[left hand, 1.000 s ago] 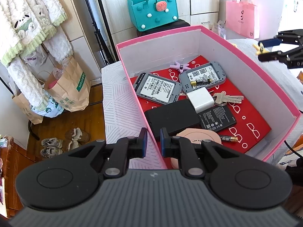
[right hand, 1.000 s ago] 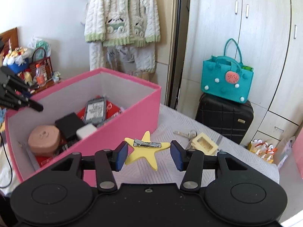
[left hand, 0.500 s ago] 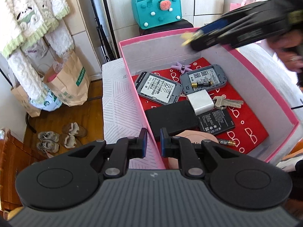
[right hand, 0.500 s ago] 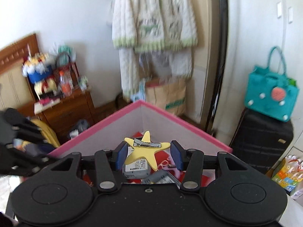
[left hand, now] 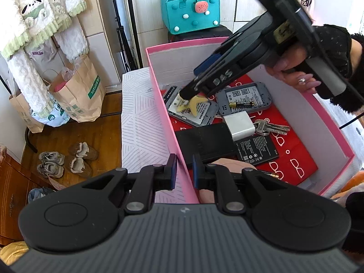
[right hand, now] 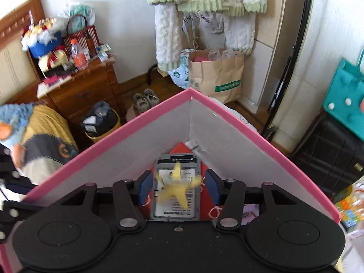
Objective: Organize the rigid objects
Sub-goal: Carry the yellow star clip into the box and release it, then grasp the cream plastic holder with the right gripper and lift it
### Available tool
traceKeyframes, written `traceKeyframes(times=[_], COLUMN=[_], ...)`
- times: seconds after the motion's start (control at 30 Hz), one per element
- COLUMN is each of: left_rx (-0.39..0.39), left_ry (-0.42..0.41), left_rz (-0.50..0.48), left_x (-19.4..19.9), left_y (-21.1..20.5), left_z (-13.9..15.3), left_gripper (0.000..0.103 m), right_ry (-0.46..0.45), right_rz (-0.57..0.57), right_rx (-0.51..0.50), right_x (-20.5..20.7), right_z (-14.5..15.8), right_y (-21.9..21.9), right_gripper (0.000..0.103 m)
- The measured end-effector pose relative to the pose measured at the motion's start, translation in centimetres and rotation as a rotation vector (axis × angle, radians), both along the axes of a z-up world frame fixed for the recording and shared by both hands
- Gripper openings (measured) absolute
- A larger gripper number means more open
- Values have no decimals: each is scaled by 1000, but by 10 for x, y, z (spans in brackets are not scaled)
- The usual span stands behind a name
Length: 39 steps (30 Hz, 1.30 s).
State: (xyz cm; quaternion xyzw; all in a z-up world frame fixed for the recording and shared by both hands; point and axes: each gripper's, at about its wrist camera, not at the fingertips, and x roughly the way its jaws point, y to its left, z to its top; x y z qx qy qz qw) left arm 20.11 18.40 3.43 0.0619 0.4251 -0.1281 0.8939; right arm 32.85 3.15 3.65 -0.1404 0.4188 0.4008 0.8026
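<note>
A pink box [left hand: 327, 122] holds two grey router-like devices, a white charger [left hand: 238, 126], keys, a flat black device and a battery pack. My right gripper [right hand: 179, 187] is open inside the box's far corner. The yellow star clip [right hand: 176, 185] is blurred between its fingers, over a grey device [right hand: 175, 202]. In the left wrist view the star [left hand: 192, 103] sits on that grey device [left hand: 193, 111] under the right gripper's tip [left hand: 188, 94]. My left gripper [left hand: 184, 173] is nearly shut and straddles the box's near wall; I cannot tell if it pinches it.
The box stands on a white patterned surface [left hand: 141, 122]. Paper bags [left hand: 77, 91] and shoes [left hand: 66, 159] are on the wooden floor to the left. A teal bag [left hand: 191, 11] on a black suitcase stands behind the box. A wooden cabinet [right hand: 82, 91] is beyond the box.
My right gripper moved over the box and down into its far corner, then opened. The yellow star has left its fingers and is on or just above the grey device. The left gripper stayed.
</note>
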Motion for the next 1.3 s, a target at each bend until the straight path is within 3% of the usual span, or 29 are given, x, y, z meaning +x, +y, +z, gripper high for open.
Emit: traceKeyframes(times=[0.3, 0.53, 0.87, 1.17, 1.3], left_rx=[-18, 8, 1, 31, 52], left_ry=[-10, -26, -28, -21, -17], left_rz=[1, 5, 6, 2, -14], left_x=[-2, -4, -4, -3, -2], left_y=[2, -3, -1, -2, -5], left_z=[-1, -2, -2, 2, 2], left_gripper=[12, 12, 12, 12, 12], right_ry=[-110, -219, -246, -160, -192], right_rz=[-195, -341, -469, -499, -462], right_rx=[181, 168, 124, 109, 62], right_x=[-31, -57, -60, -39, -33], right_z=[35, 45, 0, -70, -88], right_y=[-91, -166, -239, -255, -245], right_gripper=[66, 69, 69, 70, 71])
